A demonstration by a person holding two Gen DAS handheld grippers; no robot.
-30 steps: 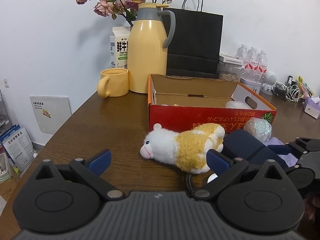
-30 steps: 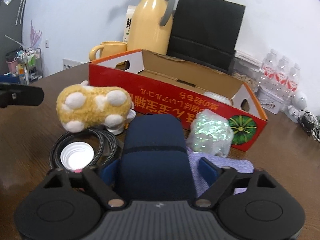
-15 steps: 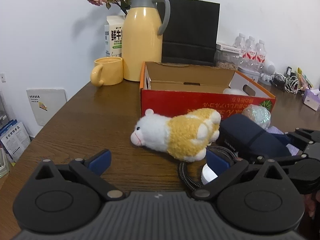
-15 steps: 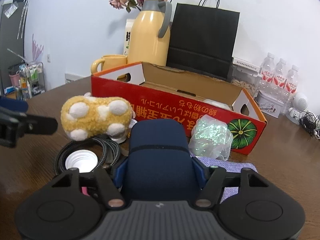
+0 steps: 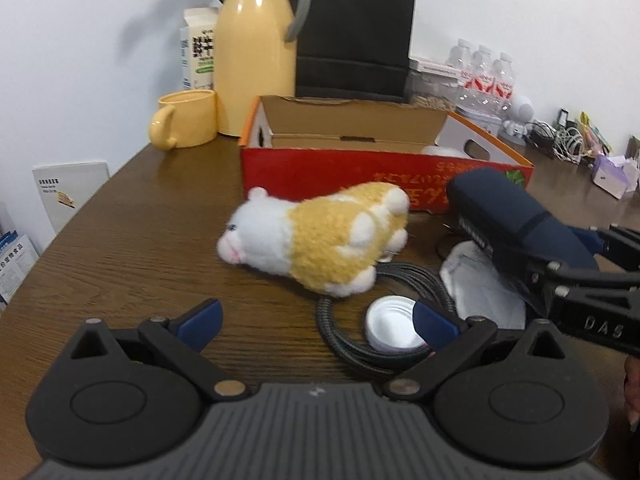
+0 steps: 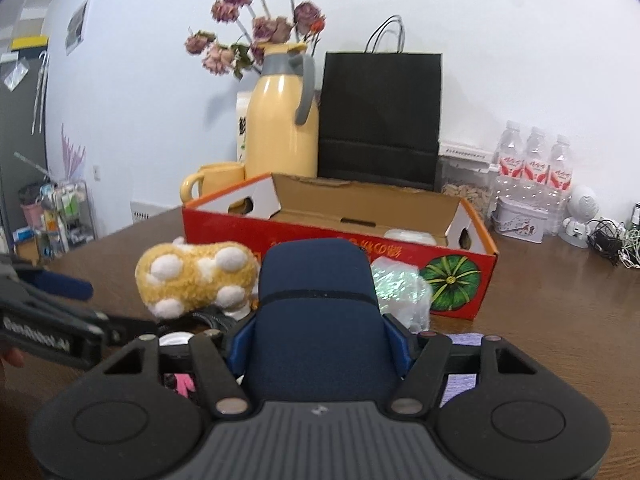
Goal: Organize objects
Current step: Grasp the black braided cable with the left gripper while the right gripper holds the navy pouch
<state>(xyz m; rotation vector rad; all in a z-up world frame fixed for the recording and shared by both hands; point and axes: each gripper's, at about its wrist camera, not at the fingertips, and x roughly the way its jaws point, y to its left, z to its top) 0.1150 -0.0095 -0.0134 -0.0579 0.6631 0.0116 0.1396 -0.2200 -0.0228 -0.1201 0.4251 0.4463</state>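
Note:
My right gripper (image 6: 318, 346) is shut on a dark blue case (image 6: 316, 312) and holds it lifted above the table; the case also shows in the left wrist view (image 5: 516, 228). My left gripper (image 5: 316, 318) is open and empty, just short of a yellow and white plush toy (image 5: 320, 236) that lies on its side. The plush toy shows in the right wrist view (image 6: 196, 276) too. The open red cardboard box (image 5: 340, 172) stands behind them, with a white object (image 6: 408, 236) inside.
A coiled black cable (image 5: 400, 280) rings a white cap (image 5: 392, 328). White crumpled paper (image 5: 480, 280), a shiny wrapped ball (image 6: 400, 288) and a purple cloth (image 6: 460, 380) lie near the box. A yellow jug (image 5: 256, 52), mug (image 5: 188, 124), black bag (image 5: 356, 32) and bottles (image 5: 484, 76) stand behind.
My right gripper closed on the dark blue case and lifted it off the table. My left gripper moved forward toward the plush toy, staying open.

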